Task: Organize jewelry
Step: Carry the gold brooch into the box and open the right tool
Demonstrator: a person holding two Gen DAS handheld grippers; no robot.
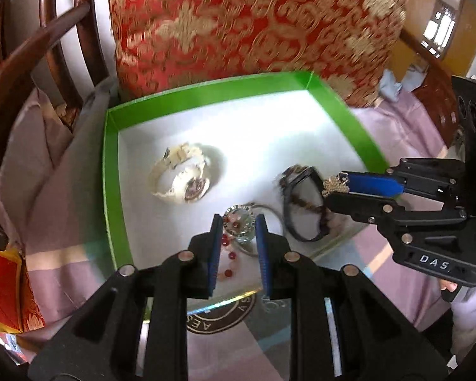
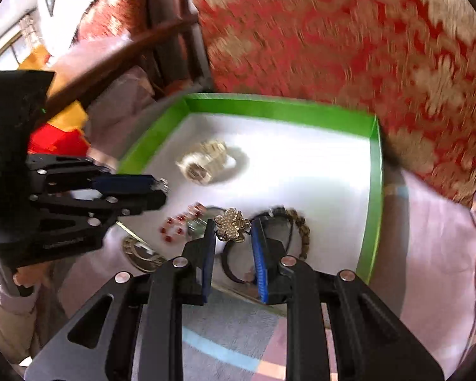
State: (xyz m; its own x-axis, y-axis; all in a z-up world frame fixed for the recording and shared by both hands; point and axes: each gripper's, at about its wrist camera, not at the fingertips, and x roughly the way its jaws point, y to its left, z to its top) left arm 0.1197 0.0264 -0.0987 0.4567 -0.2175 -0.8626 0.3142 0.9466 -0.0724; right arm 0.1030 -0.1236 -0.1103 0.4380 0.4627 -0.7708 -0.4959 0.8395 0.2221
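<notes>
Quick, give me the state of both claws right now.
Left claw: shut on the silver round pendant with red beads.
Right claw: shut on the gold flower brooch, over the green box.

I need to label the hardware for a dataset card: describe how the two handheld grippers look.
Both match. The left gripper and the right gripper are matte black plastic linkages with triangular cut-outs, round silver pivot pins and ribbed blue finger pads. In the left wrist view the right gripper's body bears white letters "DAS". No cables or sleeves show.
</notes>
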